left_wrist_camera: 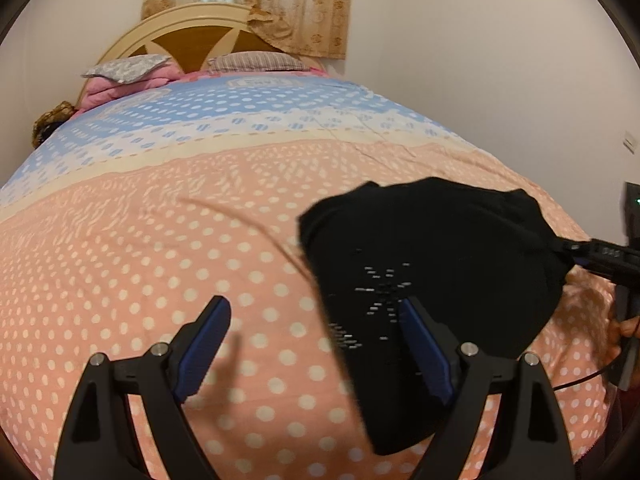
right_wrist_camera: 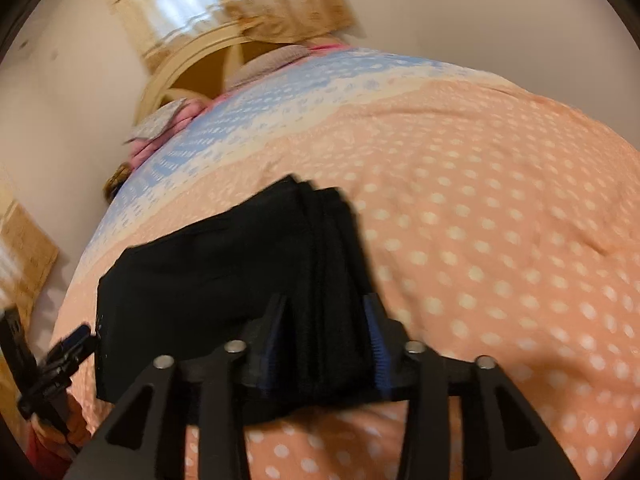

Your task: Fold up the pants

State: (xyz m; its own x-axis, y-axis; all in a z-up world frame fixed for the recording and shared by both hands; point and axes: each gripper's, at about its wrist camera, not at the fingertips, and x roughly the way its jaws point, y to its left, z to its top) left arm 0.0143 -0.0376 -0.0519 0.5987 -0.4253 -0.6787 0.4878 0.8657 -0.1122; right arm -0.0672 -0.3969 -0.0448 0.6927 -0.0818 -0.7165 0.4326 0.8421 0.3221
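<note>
The black folded pants (right_wrist_camera: 224, 272) lie as a thick compact bundle on the bed with the peach polka-dot cover (left_wrist_camera: 160, 240), on its near part and well away from the pillows. In the right wrist view the right gripper (right_wrist_camera: 326, 336) has its jaws partly spread on both sides of the stacked edge of the bundle; the layers stand between the blue pads (right_wrist_camera: 376, 344), but the picture is blurred and I cannot see the pads pressing the cloth, so I judge that they do not pinch it. The left gripper (left_wrist_camera: 316, 344) has its jaws spread wide and empty; its right finger (left_wrist_camera: 424, 344) appears over the edge of the pants, its other finger over bare cover. The long axis of the bundle runs from one gripper toward the other, and the stacked end points to the right gripper, which is clearly the nearer one. The folding looks almost complete to me; a last move would probably come from the right side.
</note>
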